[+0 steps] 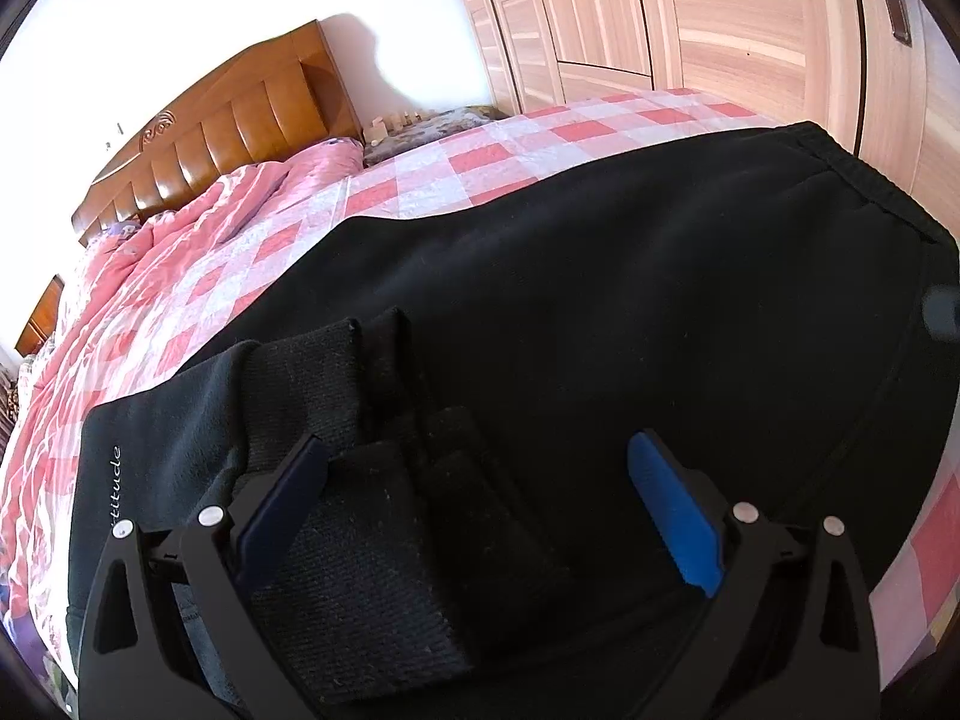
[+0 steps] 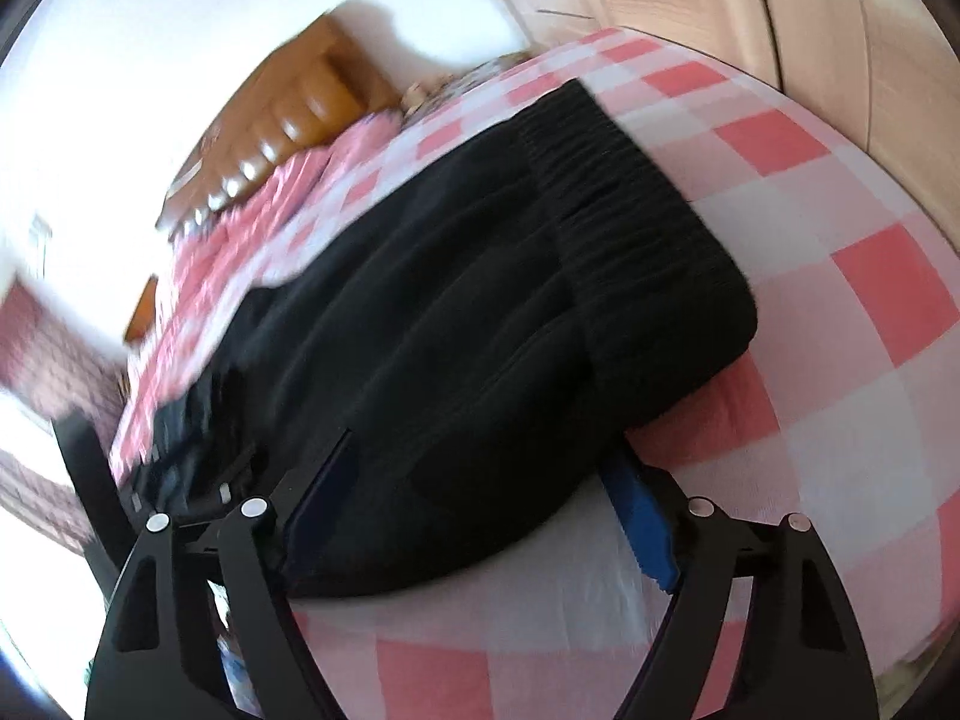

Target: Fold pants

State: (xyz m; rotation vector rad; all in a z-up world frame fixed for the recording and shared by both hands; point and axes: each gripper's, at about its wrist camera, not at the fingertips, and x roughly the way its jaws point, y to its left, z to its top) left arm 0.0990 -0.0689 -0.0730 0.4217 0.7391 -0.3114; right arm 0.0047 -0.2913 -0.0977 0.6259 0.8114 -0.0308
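Black pants lie folded on a pink-and-white checked bed sheet. In the left wrist view the ribbed leg cuffs lie on top, between the wide-apart blue pads of my left gripper, which is open just above them. A white word is printed on the fabric at the left. In the right wrist view the pants show their elastic waistband at the far end. My right gripper is open, with the near folded edge of the pants between its fingers. This view is blurred.
A wooden headboard and a rumpled pink quilt lie at the far left. A light wooden wardrobe stands beyond the bed's far edge. A dark chair or stand shows left of the bed.
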